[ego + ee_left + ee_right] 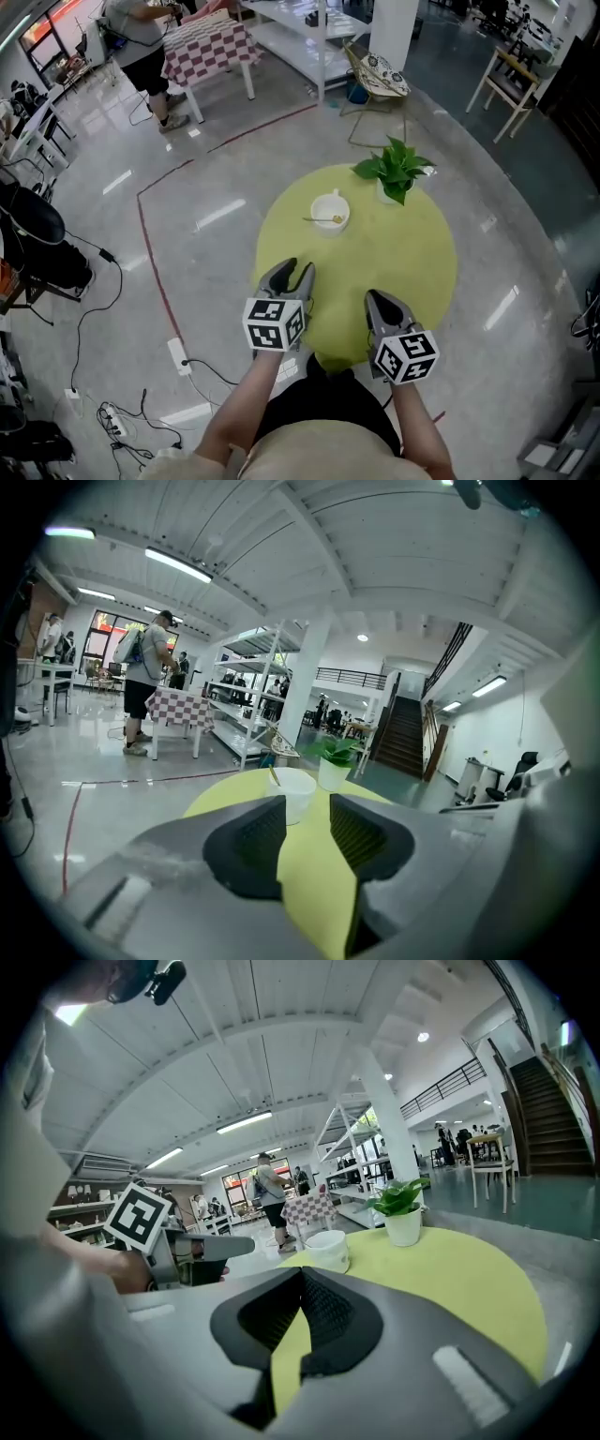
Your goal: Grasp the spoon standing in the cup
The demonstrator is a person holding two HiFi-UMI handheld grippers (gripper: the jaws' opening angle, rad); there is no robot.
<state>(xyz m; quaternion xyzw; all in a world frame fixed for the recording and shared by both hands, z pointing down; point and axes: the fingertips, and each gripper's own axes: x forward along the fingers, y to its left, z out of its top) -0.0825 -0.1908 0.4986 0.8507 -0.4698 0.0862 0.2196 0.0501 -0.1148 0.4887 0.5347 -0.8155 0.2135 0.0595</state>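
Note:
A white cup (330, 211) stands on the round yellow table (412, 262), toward its far left side. A gold spoon (323, 220) rests in it, handle leaning left. My left gripper (296, 269) is open at the table's near left edge, short of the cup, with nothing between its fingers. In the left gripper view the cup (295, 786) and spoon (274, 776) show just beyond the gap of the left gripper (307, 803). My right gripper (373, 296) is shut and empty at the near edge. In the right gripper view the right gripper (302, 1273) points toward the cup (328, 1249).
A potted green plant (394, 173) stands on the table's far right, close to the cup. A person (141, 42) stands by a checkered table (208, 45) far left. White shelving (309, 37) is behind. Cables and a power strip (178, 354) lie on the floor at left.

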